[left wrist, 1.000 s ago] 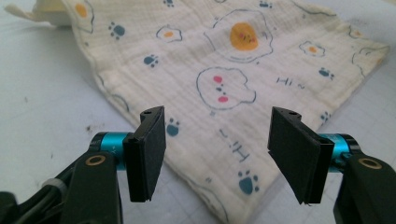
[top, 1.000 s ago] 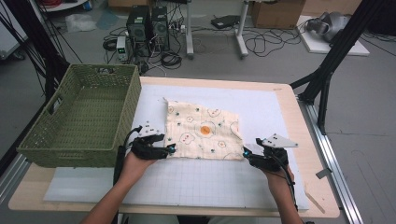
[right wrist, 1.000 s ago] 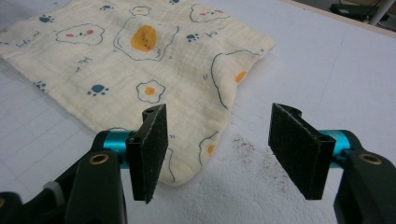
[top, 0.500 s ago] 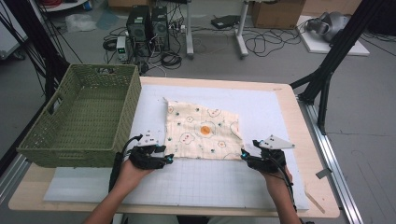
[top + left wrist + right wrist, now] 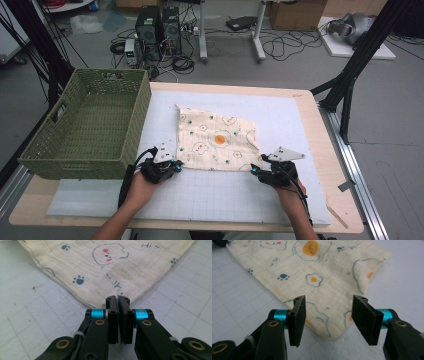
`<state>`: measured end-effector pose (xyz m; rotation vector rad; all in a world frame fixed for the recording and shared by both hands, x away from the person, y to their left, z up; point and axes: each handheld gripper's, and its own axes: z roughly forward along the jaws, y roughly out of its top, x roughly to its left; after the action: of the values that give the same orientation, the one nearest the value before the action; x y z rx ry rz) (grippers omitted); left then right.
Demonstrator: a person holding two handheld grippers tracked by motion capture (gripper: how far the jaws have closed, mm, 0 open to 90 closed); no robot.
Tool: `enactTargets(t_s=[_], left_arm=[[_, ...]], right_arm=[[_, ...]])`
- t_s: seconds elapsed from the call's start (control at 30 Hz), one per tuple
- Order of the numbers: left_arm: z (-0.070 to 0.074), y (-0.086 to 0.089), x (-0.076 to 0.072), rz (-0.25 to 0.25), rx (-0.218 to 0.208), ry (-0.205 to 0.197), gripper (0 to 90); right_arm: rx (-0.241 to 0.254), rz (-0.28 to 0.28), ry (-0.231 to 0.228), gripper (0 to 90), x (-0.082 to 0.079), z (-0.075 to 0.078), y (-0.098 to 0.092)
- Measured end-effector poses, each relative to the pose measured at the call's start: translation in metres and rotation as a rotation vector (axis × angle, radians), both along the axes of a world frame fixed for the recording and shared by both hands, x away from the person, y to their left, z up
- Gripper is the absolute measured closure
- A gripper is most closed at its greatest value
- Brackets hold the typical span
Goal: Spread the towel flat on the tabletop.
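Observation:
A cream cloth [image 5: 217,137] printed with eggs and paw marks lies flat on the white mat. My left gripper [image 5: 177,164] sits at its near left corner. In the left gripper view its jaws [image 5: 118,300] have just closed and stand pressed together on the corner of the cloth [image 5: 112,270], hiding the tip. My right gripper [image 5: 254,170] is at the near right corner. Its jaws [image 5: 329,300] have just been closing but stand apart, with the corner of the cloth [image 5: 312,272] lying between and below them, untouched by the pads.
A green woven basket [image 5: 80,165] stands empty at the left of the table, close to my left hand. The white gridded mat [image 5: 215,200] covers most of the wooden table [image 5: 345,220]. Black frame legs rise at the far right.
The left gripper's jaws have come together at the cloth's near left corner. Both hands stay about where they were, and the cloth lies as before.

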<state>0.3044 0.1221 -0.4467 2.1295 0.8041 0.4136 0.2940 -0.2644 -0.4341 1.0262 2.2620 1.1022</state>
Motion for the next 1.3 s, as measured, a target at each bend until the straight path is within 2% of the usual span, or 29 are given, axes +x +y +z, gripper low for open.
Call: enactTargets(t_s=[0.2,0.33,0.4,0.47,0.53,0.57,0.83,0.93,1.17,1.27,1.3], left_arm=[[0.007,0.007,-0.012,-0.032,-0.005,-0.007,86.6],[0.008,0.014,-0.018,-0.034,-0.029,-0.002,86.6],[0.009,0.016,-0.02,-0.034,-0.039,-0.006,86.6],[0.009,0.019,-0.021,-0.039,-0.05,-0.002,86.6],[0.01,0.02,-0.024,-0.037,-0.058,-0.002,86.6],[0.01,0.02,-0.025,-0.041,-0.064,-0.001,86.5],[0.007,0.024,-0.039,-0.061,-0.06,0.02,86.5],[0.007,0.027,-0.047,-0.08,-0.075,0.039,86.4],[0.011,0.031,-0.065,-0.11,-0.064,0.058,86.4],[0.011,0.034,-0.071,-0.13,-0.074,0.07,86.4],[0.01,0.035,-0.073,-0.138,-0.073,0.079,86.3]], right_arm=[[-0.019,0.056,0.037,52.5,0.002,-0.005,0.013],[-0.049,0.059,0.045,57.9,0.003,-0.007,0.02],[-0.064,0.074,0.073,62.8,0.005,-0.011,0.023],[-0.049,0.098,0.092,74.6,0.004,-0.012,0.024],[-0.045,0.11,0.095,85.6,0.001,-0.012,0.026],[-0.056,0.117,0.088,86.7,0.0,-0.012,0.026],[-0.071,0.142,0.106,87.3,-0.02,-0.008,0.026],[-0.073,0.16,0.11,87.2,-0.033,-0.006,0.027],[-0.095,0.204,0.099,87.3,-0.065,-0.003,0.029],[-0.096,0.219,0.122,87.2,-0.077,-0.004,0.03],[-0.099,0.222,0.118,87.2,-0.079,-0.004,0.03]])
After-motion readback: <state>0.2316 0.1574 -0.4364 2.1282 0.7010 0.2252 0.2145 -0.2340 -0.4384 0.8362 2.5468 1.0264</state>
